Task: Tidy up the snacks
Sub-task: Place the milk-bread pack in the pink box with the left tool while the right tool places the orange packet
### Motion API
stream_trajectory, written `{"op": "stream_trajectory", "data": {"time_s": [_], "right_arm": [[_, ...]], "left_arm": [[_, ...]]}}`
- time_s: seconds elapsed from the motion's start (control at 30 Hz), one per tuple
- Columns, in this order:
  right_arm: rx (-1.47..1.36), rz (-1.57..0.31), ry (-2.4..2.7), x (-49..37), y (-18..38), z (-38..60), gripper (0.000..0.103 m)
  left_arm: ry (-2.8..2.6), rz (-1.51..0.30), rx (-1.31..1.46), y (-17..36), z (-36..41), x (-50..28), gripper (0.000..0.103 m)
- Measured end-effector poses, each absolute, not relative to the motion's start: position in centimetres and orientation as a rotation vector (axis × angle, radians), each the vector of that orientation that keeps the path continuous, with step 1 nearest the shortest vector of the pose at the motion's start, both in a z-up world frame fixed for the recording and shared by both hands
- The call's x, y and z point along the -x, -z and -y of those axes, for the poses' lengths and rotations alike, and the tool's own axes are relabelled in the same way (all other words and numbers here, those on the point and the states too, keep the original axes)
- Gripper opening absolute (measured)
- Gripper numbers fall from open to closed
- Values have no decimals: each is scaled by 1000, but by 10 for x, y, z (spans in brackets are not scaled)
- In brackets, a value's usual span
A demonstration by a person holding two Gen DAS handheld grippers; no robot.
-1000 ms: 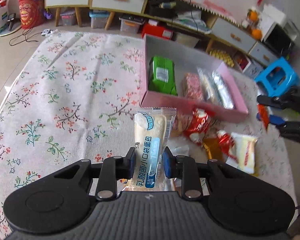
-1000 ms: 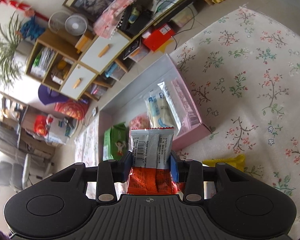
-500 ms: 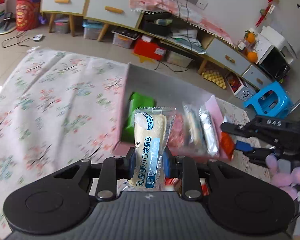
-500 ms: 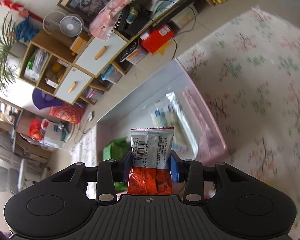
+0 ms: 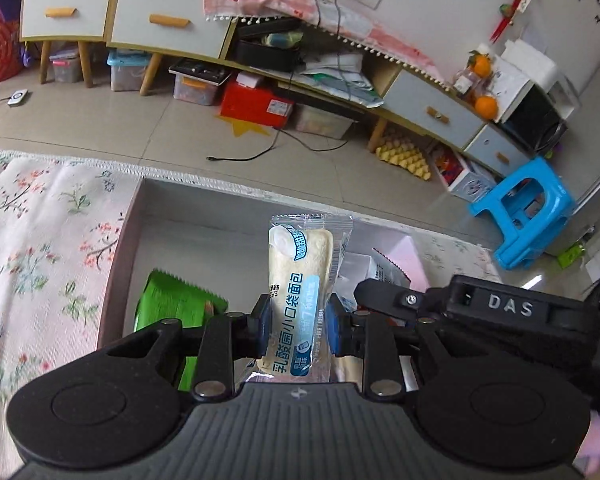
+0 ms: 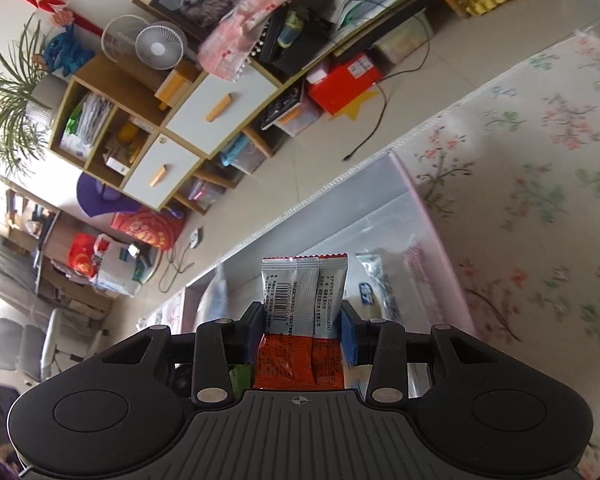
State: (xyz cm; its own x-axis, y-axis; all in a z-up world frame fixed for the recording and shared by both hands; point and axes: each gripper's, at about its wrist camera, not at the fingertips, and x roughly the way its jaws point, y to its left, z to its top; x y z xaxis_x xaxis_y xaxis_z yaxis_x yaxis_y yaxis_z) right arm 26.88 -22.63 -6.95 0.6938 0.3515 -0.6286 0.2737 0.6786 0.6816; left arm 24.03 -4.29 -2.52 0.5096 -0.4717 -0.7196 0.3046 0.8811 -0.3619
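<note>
My left gripper (image 5: pixel 299 326) is shut on a clear-wrapped white bread bun packet (image 5: pixel 300 280) with blue Chinese lettering, held upright over the pink box (image 5: pixel 120 248). A green snack bag (image 5: pixel 172 304) lies inside the box at its left. My right gripper (image 6: pixel 303 330) is shut on a red and silver snack packet (image 6: pixel 303 304), held over the same pink box (image 6: pixel 440 240). The right gripper's black body (image 5: pixel 500 312) shows close beside the left one in the left wrist view. Clear wrapped snacks (image 6: pixel 374 284) lie in the box under it.
The box sits on a floral tablecloth (image 5: pixel 40 240) that also shows in the right wrist view (image 6: pixel 540 184). Beyond the table's far edge are tiled floor, a low cabinet with drawers (image 5: pixel 160 28), a red box (image 5: pixel 256 102) and a blue stool (image 5: pixel 528 208).
Both grippers have moved forward over the pink box with their packets still held. The loose snacks on the cloth have dropped out of view, and the right gripper has come close beside the left.
</note>
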Motion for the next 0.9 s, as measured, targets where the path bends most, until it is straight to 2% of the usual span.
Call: {"op": "stream_trajectory", "data": {"time_s": [0.6, 0.67, 0.73, 0.9], "right_arm": [[-841, -812, -102, -297, 83, 223, 42], [-860, -809, -95, -296, 83, 225, 63], [-870, -806, -100, -294, 81, 227, 67], [-860, -807, -107, -290, 74, 228, 68]], "left_arm": [[450, -891, 41, 39, 43, -248, 26], [464, -888, 49, 38, 41, -247, 28], [469, -878, 54, 36, 39, -245, 28], [475, -839, 102, 26, 35, -235, 48]]}}
